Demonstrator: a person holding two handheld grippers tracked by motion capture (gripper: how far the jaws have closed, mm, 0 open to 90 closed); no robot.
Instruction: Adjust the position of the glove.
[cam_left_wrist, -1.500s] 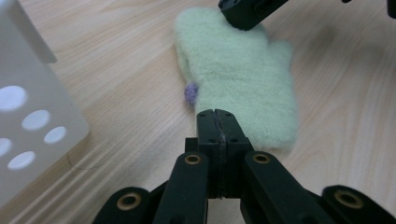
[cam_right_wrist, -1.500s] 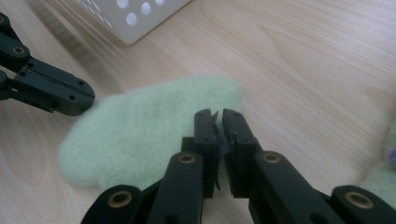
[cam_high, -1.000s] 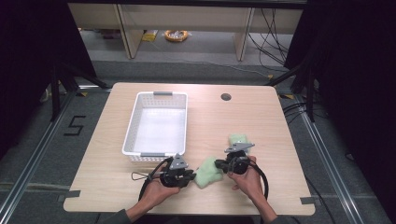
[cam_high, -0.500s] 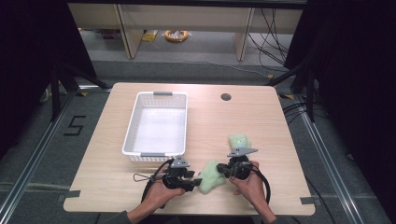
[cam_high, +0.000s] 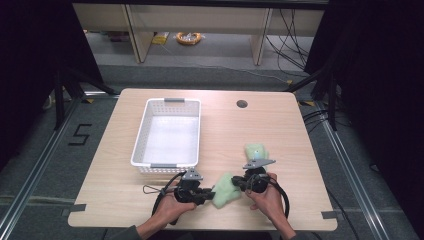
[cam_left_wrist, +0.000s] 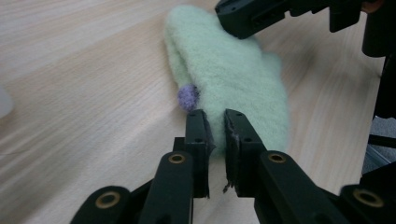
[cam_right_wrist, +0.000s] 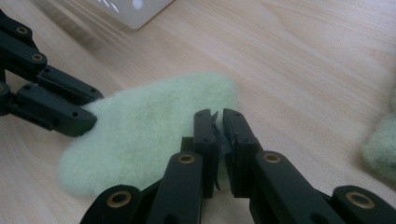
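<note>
A pale green fuzzy mitt (cam_high: 226, 187) is being held flat on the table (cam_high: 300, 145), near the front edge, roughly mid-width, betw. the two grippers. The L gripper (cam_high: 204, 193) is being brought in from the mitt's left; its jaws have just been closing and are now standing narrow, pinched on the mitt's edge. The R gripper (cam_high: 239, 182) is being held on the opposite side, jaws also narrow, nipping the cloth.

In the high view the mitt is being seen only as a small green patch; a white slatted basket (cam_high: 170, 107) is sitting left of centre twd. the back, a second green piece (cam_high: 255, 151) is lying just behind the R gripper, and a dark round hole (cam_high: 242, 104) is showing nr. the back edge.

The L gripper view is giving what the high view isn't: a small purple pom-pom (cam_left_wrist: 187, 97) on the mitt's (cam_left_wrist: 233, 79) edge, just beyond the fingertips (cam_left_wrist: 201, 122), w/ the other gripper's jaws pressing the far end (cam_left_wrist: 252, 16).

In the R gripper view the mitt (cam_right_wrist: 144, 135) is being shown broadside, the fingertips (cam_right_wrist: 233, 122) clamped on its near edge, the opposite gripper (cam_right_wrist: 70, 105) biting the far side, a corner of the basket (cam_right_wrist: 135, 11) at top, and the second green piece (cam_right_wrist: 383, 144) at the right margin.
</note>
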